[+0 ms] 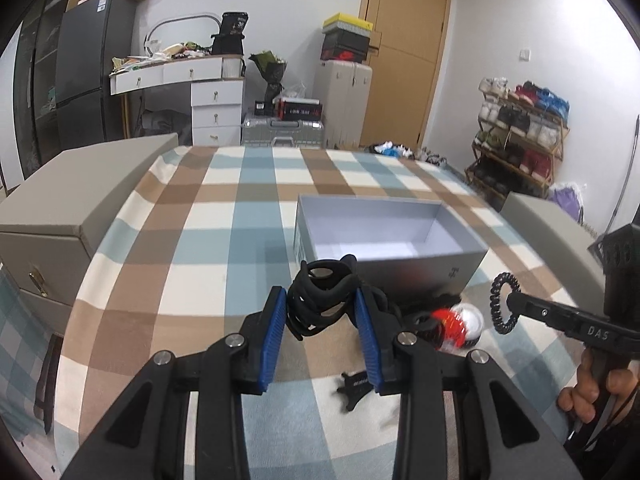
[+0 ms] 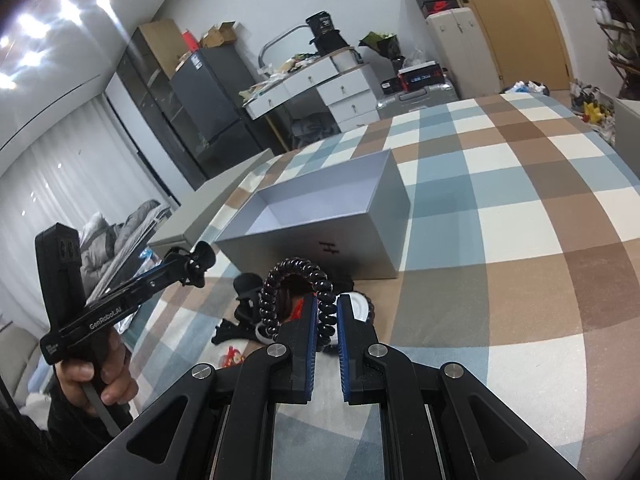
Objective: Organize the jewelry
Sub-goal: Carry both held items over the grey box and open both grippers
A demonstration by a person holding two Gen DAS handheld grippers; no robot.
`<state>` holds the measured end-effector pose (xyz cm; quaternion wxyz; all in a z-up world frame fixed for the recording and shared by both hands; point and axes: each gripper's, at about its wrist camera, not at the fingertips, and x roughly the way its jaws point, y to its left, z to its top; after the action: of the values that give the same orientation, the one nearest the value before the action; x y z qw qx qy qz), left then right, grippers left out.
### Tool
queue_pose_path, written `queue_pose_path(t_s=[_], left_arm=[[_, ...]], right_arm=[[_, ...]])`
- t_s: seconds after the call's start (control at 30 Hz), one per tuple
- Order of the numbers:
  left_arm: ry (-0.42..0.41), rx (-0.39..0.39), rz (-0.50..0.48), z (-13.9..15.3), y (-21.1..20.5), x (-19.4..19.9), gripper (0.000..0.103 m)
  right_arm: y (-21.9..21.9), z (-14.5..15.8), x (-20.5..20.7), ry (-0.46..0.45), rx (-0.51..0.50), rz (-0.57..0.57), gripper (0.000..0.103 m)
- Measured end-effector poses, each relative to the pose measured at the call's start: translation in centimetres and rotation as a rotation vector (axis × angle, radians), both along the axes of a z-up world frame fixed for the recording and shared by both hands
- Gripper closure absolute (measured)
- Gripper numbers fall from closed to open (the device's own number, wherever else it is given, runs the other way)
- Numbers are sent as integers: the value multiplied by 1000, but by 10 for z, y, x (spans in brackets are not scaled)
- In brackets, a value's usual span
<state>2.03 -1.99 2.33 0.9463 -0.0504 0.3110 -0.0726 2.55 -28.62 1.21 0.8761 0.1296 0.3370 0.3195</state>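
Two tools, right tool (image 1: 516, 304) marked "DAS", left tool (image 2: 192, 266) "GenRobot.AI"

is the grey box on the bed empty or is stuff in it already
Empty as far as shown. The grey box is open-topped, and both views show only bare pale floor and walls inside; the near corner stays hidden.

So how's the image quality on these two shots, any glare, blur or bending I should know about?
Left wrist view: strong fisheye bending with dark corners, and the red and white ball past the left claw is smeared by blur. Right wrist view: ceiling lights blow out to white glare at upper left, and the checked cloth curves heavily.
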Motion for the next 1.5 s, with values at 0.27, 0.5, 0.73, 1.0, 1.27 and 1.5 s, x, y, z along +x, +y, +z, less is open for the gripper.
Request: queue_pose_path(t_s=[0.27,0.5,0.73,1.0,1.27,1.5], left_arm=[[-44,-40,-11,10,2,9,74],[-69,-61,-22,20,4,22,74],[-82,-82,-37,25,0,40,74],[-61,-93,-36,18,-5,57,74],[-22,-62,-27,12,-16,64,74],[-11,-21,-23,11,-26,66,74]], right_arm=[[-4,35,1,-61,99,-27,94],[-5,52,18,-46,160,-42,94],[-4,59,33,-35,162,-81,94],[1,44,58,28,142,-116,94],[5,32,73,66,131,-123,94],[10,28,78,82,95,-129,94]])
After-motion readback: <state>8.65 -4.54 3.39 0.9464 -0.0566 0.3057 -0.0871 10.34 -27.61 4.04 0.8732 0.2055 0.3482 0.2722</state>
